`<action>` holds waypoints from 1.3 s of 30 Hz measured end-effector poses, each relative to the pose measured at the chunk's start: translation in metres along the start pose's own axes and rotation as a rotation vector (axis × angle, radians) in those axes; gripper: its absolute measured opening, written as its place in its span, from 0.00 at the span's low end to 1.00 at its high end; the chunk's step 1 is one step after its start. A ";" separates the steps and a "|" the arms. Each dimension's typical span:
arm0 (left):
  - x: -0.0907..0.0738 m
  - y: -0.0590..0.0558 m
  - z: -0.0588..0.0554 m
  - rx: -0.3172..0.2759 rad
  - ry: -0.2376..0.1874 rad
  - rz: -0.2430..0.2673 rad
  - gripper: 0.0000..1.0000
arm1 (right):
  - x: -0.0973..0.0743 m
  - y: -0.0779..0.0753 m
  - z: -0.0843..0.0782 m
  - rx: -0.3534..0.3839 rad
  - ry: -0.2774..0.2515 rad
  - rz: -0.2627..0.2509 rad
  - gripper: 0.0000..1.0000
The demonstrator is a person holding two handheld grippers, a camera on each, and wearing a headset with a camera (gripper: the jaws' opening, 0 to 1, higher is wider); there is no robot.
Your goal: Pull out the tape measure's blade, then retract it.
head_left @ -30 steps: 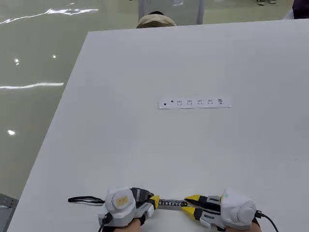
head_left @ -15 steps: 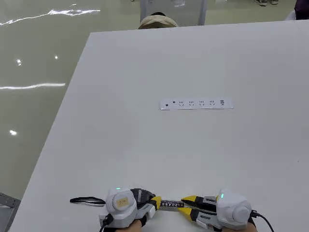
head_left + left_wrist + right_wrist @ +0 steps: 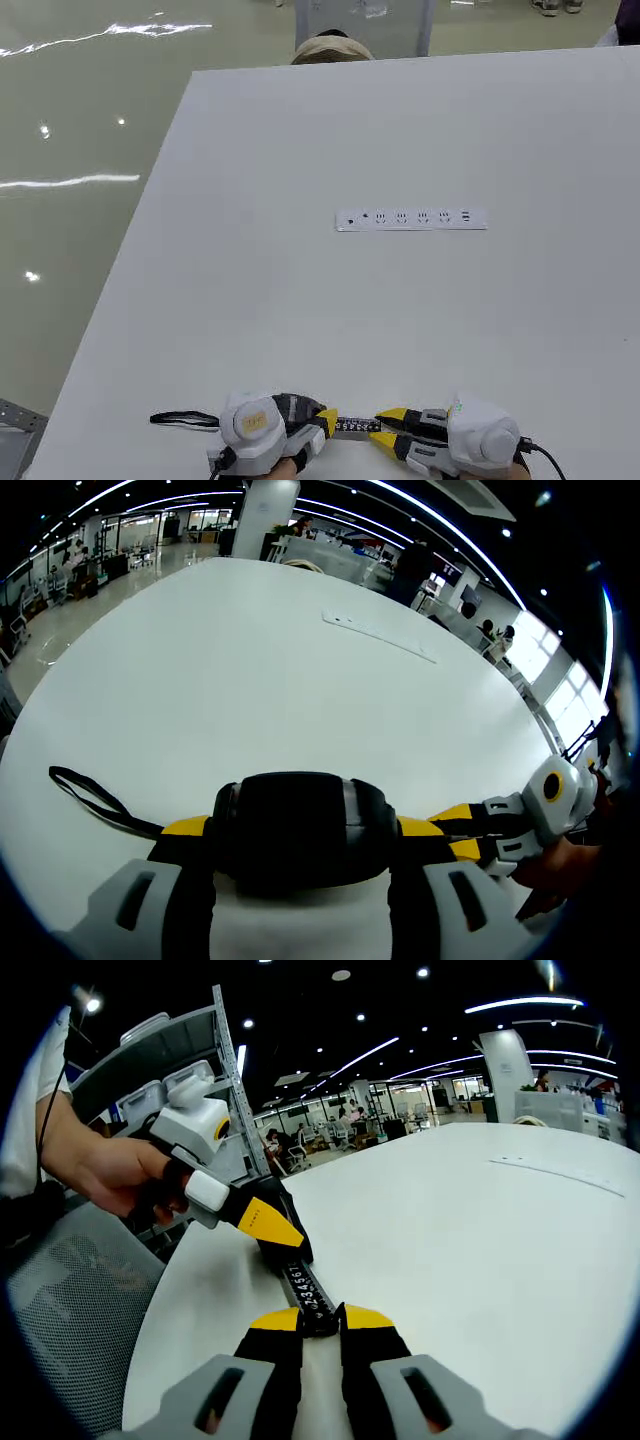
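Blade (image 3: 357,425) flat, left-to-right (between jaws)

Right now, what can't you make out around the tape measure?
- Tip of the blade: right gripper view, pinched inside the right tool.
- Markings on the blade: head view, too small to read.
- Mouth of the tape measure: left gripper view, hidden behind its own case.

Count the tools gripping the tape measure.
2. The left tool clamps the tape measure at the near edge of the table; the right tool, beside it, pinches the blade.
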State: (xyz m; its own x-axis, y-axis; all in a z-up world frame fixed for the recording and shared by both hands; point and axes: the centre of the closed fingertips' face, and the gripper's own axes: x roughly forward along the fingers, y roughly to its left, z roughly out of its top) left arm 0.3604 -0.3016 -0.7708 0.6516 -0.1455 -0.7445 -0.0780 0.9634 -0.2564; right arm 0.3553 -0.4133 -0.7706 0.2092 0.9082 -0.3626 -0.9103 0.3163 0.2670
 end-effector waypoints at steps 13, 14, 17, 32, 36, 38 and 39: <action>-0.001 0.000 0.000 -0.009 0.000 -0.006 0.68 | 0.012 0.006 0.006 -0.001 -0.002 0.019 0.13; 0.000 0.000 0.000 -0.009 0.000 -0.006 0.68 | 0.013 0.006 0.006 -0.001 -0.002 0.020 0.13; 0.000 0.000 0.000 -0.011 0.001 -0.005 0.68 | 0.016 0.007 0.006 -0.003 -0.001 0.024 0.13; -0.001 0.000 0.000 -0.011 0.004 -0.010 0.68 | 0.033 0.015 0.010 -0.039 0.021 0.061 0.12; 0.000 0.000 0.000 -0.013 0.005 -0.011 0.68 | 0.035 0.015 0.010 -0.045 0.021 0.068 0.12; 0.000 0.000 0.000 -0.012 0.004 -0.011 0.68 | 0.037 0.016 0.010 -0.048 0.023 0.073 0.12; 0.000 0.000 0.000 -0.011 0.004 -0.011 0.68 | 0.037 0.016 0.011 -0.050 0.024 0.075 0.12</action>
State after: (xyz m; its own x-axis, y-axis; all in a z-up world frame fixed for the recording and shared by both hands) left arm 0.3604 -0.3014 -0.7706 0.6493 -0.1571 -0.7441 -0.0791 0.9592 -0.2715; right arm 0.3520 -0.3713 -0.7701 0.1318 0.9218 -0.3645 -0.9398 0.2332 0.2499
